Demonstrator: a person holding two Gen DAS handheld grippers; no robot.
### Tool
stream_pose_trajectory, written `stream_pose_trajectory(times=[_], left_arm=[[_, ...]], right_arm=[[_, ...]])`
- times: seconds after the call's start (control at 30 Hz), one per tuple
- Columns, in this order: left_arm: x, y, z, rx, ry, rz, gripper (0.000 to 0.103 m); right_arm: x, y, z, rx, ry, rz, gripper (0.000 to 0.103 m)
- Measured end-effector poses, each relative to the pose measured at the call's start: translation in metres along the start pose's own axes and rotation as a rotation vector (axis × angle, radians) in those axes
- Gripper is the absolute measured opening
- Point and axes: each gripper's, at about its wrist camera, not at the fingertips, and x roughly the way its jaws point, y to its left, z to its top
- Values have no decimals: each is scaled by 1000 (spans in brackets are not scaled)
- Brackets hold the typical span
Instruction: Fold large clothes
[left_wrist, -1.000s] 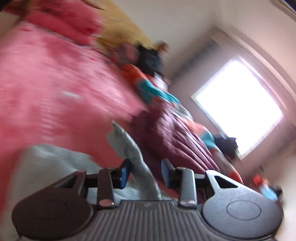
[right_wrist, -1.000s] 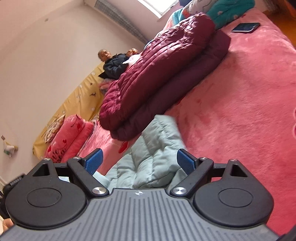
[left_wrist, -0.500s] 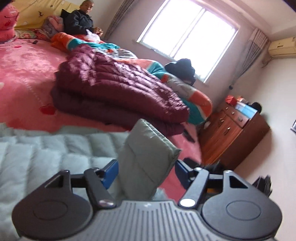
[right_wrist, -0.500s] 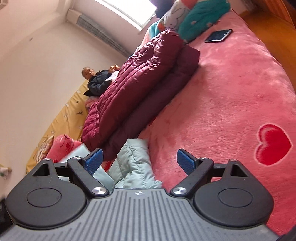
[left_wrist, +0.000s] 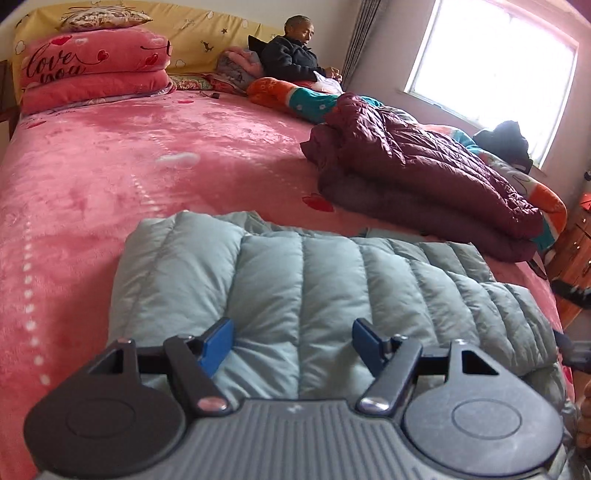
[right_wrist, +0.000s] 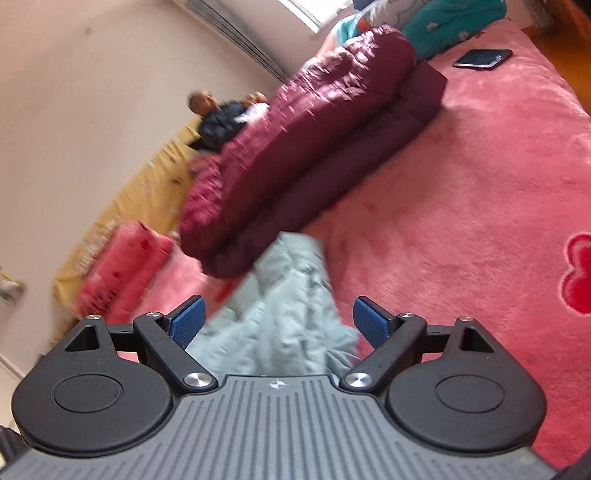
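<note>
"love you" on pink pillow (left_wrist: 96, 64)

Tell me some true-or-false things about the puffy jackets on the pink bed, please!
1. The light green puffer jacket lies folded on the pink blanket. True.
2. The left gripper is squeezing the green jacket. False: its jaws stand apart above it, with no fabric pinched.
3. A dark red puffer coat lies folded beyond the green jacket. True.
4. A phone sits on top of the dark red coat. False: it lies on the pink blanket beside the coat.
5. The right gripper is open. True.
</note>
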Motion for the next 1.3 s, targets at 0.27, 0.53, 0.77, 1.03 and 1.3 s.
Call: stream_pose_trajectory(times=[0.27, 0.53, 0.77, 1.03, 1.3], left_arm=[[13, 3, 0, 31, -29, 50, 71], [23, 21, 4, 24, -64, 160, 71], [38, 32, 14, -9, -90, 164, 72], [42, 39, 17, -21, -74, 159, 75], [18, 33, 27, -12, -208, 48, 75]], right_arm=[[9, 35, -15, -252, 31, -21, 92], [28, 69, -34, -442, 61, -115, 40], [61, 90, -33, -582, 46, -252, 40], [108, 89, -31, -639, 121, -329, 69], [63, 93, -18, -488, -19, -297, 103]])
